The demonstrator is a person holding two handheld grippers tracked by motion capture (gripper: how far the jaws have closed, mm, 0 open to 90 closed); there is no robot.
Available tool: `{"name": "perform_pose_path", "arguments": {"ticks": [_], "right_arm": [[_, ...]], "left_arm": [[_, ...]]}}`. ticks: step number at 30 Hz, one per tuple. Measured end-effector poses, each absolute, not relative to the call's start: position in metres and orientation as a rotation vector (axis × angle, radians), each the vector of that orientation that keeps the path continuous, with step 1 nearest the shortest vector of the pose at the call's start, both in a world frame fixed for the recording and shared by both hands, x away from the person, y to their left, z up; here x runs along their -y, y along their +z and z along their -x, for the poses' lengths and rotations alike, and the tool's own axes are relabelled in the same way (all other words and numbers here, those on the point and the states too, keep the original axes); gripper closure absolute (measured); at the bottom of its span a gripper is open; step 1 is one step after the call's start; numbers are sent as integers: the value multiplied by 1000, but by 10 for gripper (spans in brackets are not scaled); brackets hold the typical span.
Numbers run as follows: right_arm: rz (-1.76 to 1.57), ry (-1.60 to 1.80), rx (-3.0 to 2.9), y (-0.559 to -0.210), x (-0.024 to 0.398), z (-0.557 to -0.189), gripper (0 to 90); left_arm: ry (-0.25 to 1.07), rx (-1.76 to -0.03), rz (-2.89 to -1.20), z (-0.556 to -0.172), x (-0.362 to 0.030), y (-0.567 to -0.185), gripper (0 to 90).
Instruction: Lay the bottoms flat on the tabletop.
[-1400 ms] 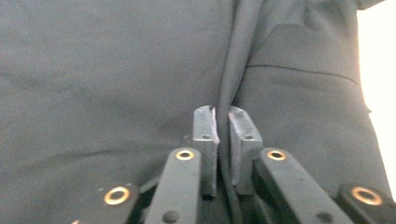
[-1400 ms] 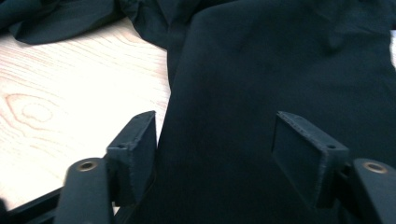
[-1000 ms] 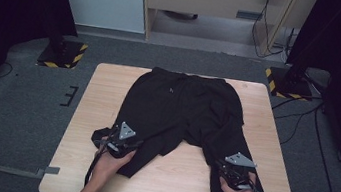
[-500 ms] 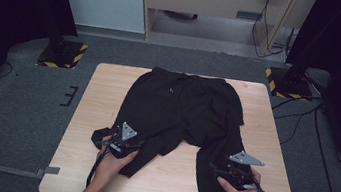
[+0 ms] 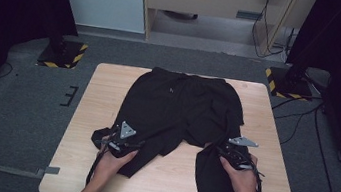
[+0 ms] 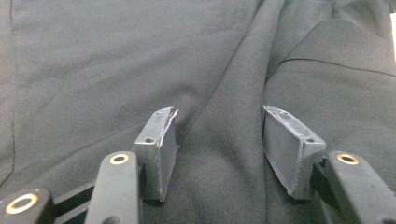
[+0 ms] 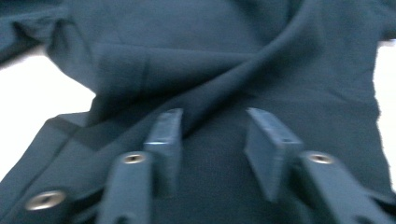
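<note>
Black fabric trousers (image 5: 181, 112) lie flat on the pale wooden table (image 5: 102, 96), one leg under each gripper: the left gripper (image 6: 219, 140) just widening, the right gripper (image 7: 212, 140) narrowing, neither apparently pinching cloth, probably regrasping.

The trousers (image 5: 181, 112) lie spread on the desk (image 5: 102, 96), waist at the far edge, legs toward the person. The left gripper (image 5: 119, 142) sits on one leg, cloth under and between its jaws; the right gripper (image 5: 233, 153) sits on the other leg, likewise.
</note>
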State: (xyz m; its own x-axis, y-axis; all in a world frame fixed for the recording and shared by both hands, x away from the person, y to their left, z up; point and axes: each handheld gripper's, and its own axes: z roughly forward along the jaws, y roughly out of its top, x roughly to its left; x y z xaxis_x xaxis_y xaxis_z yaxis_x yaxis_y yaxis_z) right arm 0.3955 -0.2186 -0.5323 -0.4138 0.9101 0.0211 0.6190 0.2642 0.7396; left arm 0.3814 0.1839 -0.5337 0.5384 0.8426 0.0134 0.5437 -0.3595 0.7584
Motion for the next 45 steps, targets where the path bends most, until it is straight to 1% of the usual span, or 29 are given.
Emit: {"name": "perform_pose_path", "arguments": {"ticks": [2,5,7,10,11,13,15,19,20,21,24,26,28,30,32,36,37,45], "right_arm": [[-1377,956,-2131,-532,220,-392,735],[-1349,987,-2125,-534,225,-381,820],[-1336,1004,-2132,-535,229,-371,842],[-1341,1029,-2145,-535,237,-357,838],[-1363,1048,-2158,-534,240,-354,824],[-1371,1069,-2174,-533,244,-352,747],[-1347,1050,-2153,-533,245,-355,642],[-1416,1041,-2070,-533,244,-377,346],[-1427,1029,-2068,-534,243,-381,298],[-1439,1015,-2062,-534,241,-387,266],[-1447,999,-2054,-535,236,-399,251],[-1447,986,-2079,-536,233,-402,326],[-1380,953,-2096,-536,231,-400,480],[-1359,971,-2112,-535,233,-396,592],[-1334,989,-2127,-536,236,-389,657],[-1302,1004,-2152,-535,241,-377,857],[-1307,1003,-2163,-534,242,-375,889],[-1284,1006,-2189,-523,244,-353,898]], "left_arm": [[524,-1120,-2057,-382,-184,-534,432],[521,-1120,-2058,-382,-185,-534,432],[524,-1121,-2057,-382,-184,-534,429],[526,-1118,-2059,-383,-184,-534,424],[527,-1118,-2058,-383,-184,-534,423],[530,-1120,-2059,-383,-183,-534,420],[531,-1121,-2058,-383,-183,-534,418],[523,-1121,-2058,-383,-184,-534,418],[523,-1121,-2058,-383,-184,-534,418],[524,-1121,-2058,-383,-184,-534,418],[529,-1120,-2058,-383,-183,-534,418],[524,-1121,-2057,-383,-184,-534,418],[520,-1123,-2056,-383,-184,-534,418],[523,-1122,-2057,-383,-184,-534,418],[523,-1121,-2058,-383,-184,-534,418],[518,-1123,-2057,-384,-184,-534,418],[519,-1123,-2057,-384,-184,-534,418],[519,-1123,-2057,-384,-184,-534,418]]}}
